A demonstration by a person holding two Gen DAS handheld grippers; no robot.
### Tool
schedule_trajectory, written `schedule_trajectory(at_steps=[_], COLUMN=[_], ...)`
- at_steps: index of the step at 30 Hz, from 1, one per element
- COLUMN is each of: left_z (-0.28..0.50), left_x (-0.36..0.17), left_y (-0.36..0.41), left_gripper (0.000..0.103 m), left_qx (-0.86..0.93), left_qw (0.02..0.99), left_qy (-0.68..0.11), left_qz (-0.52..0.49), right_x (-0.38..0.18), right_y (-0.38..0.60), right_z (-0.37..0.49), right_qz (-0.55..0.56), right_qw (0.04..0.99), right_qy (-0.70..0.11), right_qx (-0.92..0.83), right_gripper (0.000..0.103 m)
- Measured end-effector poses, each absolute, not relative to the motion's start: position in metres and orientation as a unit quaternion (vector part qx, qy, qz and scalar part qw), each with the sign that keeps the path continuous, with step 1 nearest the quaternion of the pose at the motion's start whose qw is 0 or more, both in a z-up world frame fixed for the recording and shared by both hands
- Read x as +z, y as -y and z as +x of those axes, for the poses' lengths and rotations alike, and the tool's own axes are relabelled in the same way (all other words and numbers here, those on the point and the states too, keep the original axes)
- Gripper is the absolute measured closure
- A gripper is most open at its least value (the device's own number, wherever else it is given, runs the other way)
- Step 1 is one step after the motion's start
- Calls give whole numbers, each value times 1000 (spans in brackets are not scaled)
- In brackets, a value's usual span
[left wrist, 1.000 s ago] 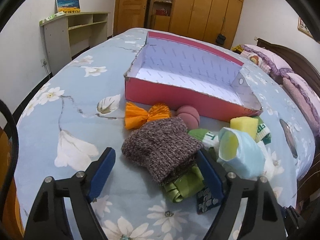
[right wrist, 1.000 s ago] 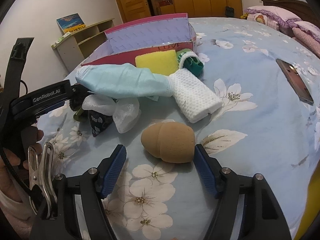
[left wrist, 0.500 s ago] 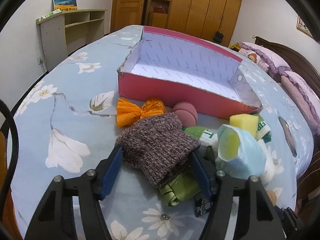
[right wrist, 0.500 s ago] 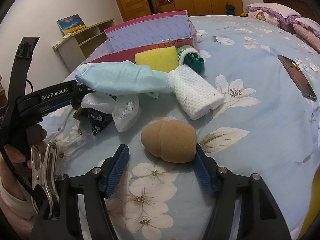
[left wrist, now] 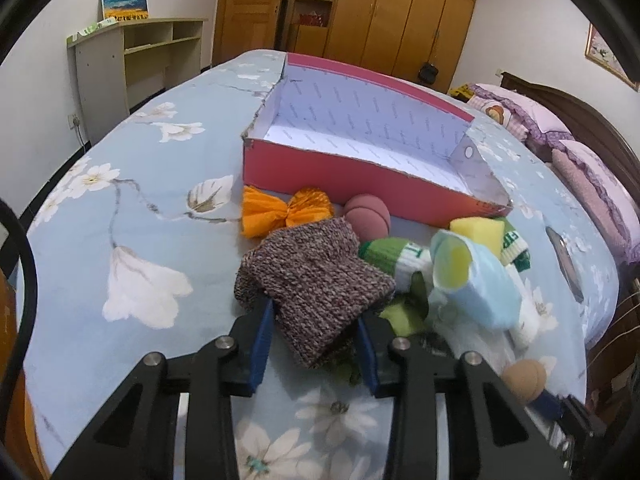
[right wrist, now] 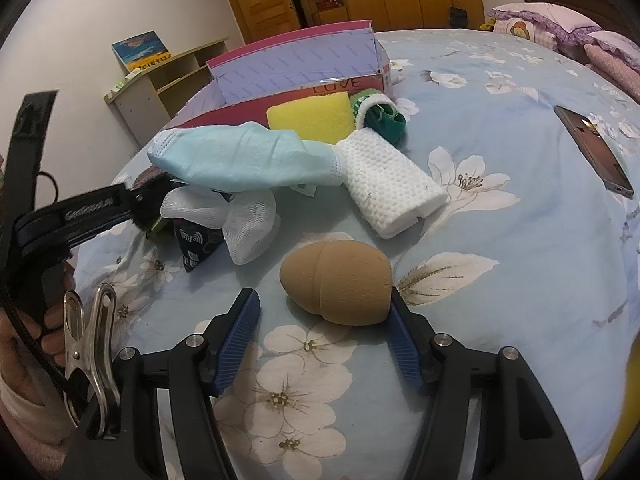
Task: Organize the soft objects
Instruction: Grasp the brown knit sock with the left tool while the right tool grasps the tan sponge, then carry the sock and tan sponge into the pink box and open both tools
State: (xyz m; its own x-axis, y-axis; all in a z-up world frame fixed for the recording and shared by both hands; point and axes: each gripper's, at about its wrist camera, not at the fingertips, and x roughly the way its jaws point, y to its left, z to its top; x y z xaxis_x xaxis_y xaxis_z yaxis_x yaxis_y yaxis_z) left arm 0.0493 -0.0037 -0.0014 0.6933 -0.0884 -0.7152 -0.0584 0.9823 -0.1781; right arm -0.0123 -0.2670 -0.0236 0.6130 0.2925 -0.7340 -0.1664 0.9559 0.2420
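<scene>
The left tongs [left wrist: 316, 344], low in the frame, are closing on the brown knit piece [left wrist: 312, 280], their pads pressing its near end; its long axis runs toward the pink box [left wrist: 360, 184] at upper centre. The right tongs [right wrist: 324, 340] stand spread around the tan sponge [right wrist: 336, 280], which lies crosswise on the bed [right wrist: 520, 240].
</scene>
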Motion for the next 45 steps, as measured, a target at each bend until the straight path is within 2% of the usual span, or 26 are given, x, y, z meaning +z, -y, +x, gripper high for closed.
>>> schedule_trajectory(at_steps=[12, 22, 25, 30, 45], left_z=[24, 11, 7, 0, -12], left_x=[12, 23, 26, 29, 40], left_y=[-2, -6, -7, -9, -7], left_gripper=[65, 65, 65, 65, 65], left_qx=[-21, -20, -21, -25, -34], left_qw=[924, 931, 933, 935, 939], left_qy=[-373, -357, -352, -346, -336], left_qz=[-80, -75, -75, -74, -72], right_x=[-21, -18, -18, -16, 16], right_y=[267, 271, 271, 269, 264], right_z=[-11, 2, 4, 0, -19], right_qz=[75, 85, 77, 70, 52], right_qw=[895, 890, 893, 896, 909], right_qy=[-424, -433, -430, -424, -390], right_qx=[117, 115, 111, 112, 138], right_gripper=[44, 44, 52, 57, 58])
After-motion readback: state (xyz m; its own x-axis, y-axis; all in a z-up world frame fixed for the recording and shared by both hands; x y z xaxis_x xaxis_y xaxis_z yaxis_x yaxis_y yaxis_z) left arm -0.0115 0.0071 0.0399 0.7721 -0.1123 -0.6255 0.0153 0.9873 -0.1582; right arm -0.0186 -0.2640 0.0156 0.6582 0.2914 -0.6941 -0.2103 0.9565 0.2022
